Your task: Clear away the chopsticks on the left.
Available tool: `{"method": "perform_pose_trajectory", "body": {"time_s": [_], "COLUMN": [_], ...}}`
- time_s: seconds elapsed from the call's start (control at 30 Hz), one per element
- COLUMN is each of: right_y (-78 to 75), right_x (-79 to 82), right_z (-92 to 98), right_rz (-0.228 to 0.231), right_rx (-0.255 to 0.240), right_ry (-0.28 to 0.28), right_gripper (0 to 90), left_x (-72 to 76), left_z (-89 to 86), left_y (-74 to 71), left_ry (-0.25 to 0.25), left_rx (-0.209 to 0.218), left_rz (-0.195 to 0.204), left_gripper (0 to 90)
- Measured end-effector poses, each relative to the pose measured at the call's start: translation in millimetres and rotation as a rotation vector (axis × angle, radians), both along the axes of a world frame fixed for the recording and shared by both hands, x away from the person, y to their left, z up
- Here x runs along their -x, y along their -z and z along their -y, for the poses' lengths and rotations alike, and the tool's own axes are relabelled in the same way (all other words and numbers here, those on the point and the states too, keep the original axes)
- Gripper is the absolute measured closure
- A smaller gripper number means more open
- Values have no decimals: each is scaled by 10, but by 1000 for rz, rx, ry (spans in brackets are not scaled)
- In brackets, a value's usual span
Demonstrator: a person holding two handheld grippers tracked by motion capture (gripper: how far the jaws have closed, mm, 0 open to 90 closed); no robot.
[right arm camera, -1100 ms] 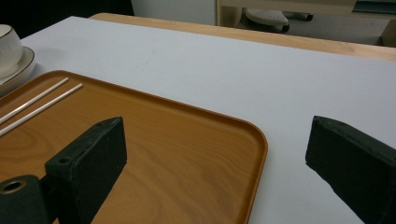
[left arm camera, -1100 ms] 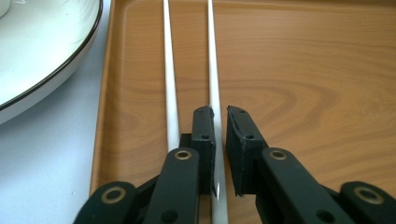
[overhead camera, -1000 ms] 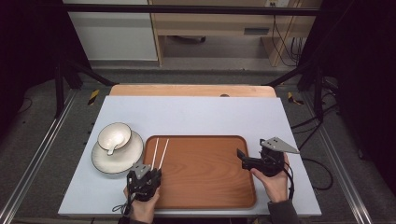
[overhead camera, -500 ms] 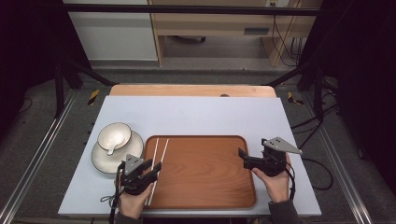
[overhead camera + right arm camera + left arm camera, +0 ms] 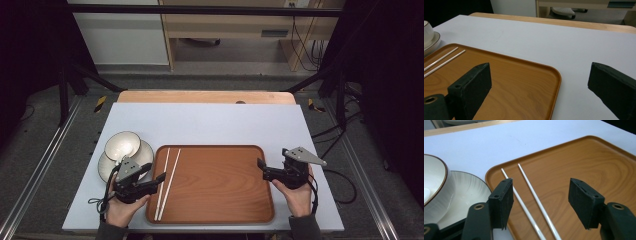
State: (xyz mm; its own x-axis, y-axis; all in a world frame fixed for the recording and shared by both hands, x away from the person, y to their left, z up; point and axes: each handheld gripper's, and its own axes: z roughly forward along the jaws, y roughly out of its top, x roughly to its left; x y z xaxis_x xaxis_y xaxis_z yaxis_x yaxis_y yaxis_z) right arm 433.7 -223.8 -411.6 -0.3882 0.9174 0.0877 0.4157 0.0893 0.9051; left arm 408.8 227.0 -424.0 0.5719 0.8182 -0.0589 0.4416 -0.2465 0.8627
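Two white chopsticks [image 5: 166, 179] lie side by side along the left part of a brown wooden tray [image 5: 220, 185]. My left gripper [image 5: 155, 171] hovers at the tray's left edge, just above them and clear of them. Its jaws have just been opening and nothing is between them. In the left gripper view the chopsticks [image 5: 529, 192] rest on the tray [image 5: 586, 162] below the open left gripper [image 5: 540, 187]. My right gripper [image 5: 262, 169] is open at the tray's right edge, holding nothing. In the right gripper view the right gripper [image 5: 540, 75] spans the tray's far right corner [image 5: 549, 72].
A cream bowl [image 5: 122, 145] sits on a ribbed plate [image 5: 106, 165] left of the tray, close behind my left gripper. The pale tabletop [image 5: 215, 120] stretches bare beyond the tray, with a wooden strip [image 5: 205, 96] along its far edge.
My left gripper has opened, risen and drawn back to the left off the near ends of the chopsticks, which stay on the tray. The right gripper has not moved.
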Motion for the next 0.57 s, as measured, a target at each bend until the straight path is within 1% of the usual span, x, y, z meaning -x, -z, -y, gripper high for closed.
{"method": "perform_pose_trajectory", "body": {"time_s": [0.1,0.23,0.37,0.43,0.5,0.57], "right_y": [10,30,43,51,64,74], "right_x": [-4,-8,-8,-8,-17,-19], "right_z": [1,13,23,28,33,35], "right_rz": [-5,-13,-17,-20,-21,-27], "right_rx": [-5,3,3,2,11,13], "right_ry": [2,4,7,9,9,9], "right_gripper": [52,51,50,50,49,49], "left_x": [23,25,61,81,109,132], "left_z": [-106,-231,-353,-410,-453,-482], "left_y": [44,70,82,88,94,106], "left_ry": [6,1,4,-2,-5,3], "left_rx": [-11,-7,6,18,16,7], "left_rz": [9,8,18,16,16,15], "left_gripper": [325,282,256,245,239,232]}}
